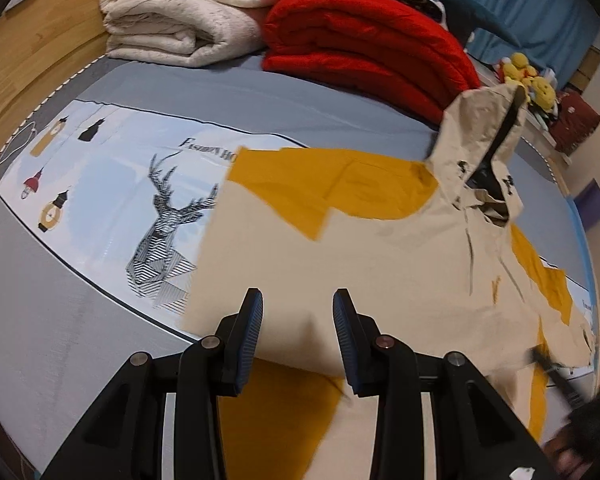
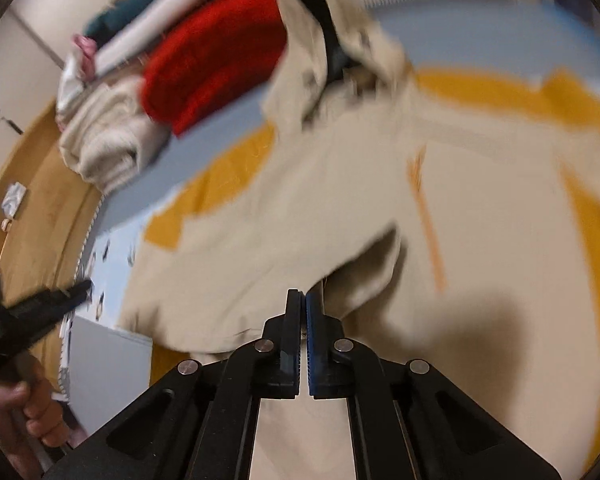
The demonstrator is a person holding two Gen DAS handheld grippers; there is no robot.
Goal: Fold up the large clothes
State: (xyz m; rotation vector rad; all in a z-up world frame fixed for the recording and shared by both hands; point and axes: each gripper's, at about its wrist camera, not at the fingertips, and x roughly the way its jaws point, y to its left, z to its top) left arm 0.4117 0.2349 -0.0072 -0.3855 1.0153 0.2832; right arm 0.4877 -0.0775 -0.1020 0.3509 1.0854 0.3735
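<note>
The right gripper (image 2: pixel 303 300) had its jaws pressed together, seemingly pinching a raised fold of the beige-and-mustard hoodie (image 1: pixel 379 264), so the step in hand looked like gathering one side to fold it over. The left gripper (image 1: pixel 298 308) hovered partly open and empty above the cloth near the bed (image 1: pixel 80 340)'s front edge; the next move probably called for it to take hold too. The hoodie lay spread across the bed's middle, its hood (image 1: pixel 475 132) standing up towards the far edge.

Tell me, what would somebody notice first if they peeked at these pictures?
Probably the big beige and yellow hooded jacket spread across the bed, with its hood standing up at the far end. Next, the bright red blanket folded at the back beside a cream blanket. A black and white deer picture on the bed cover peeks out left of the jacket.
</note>
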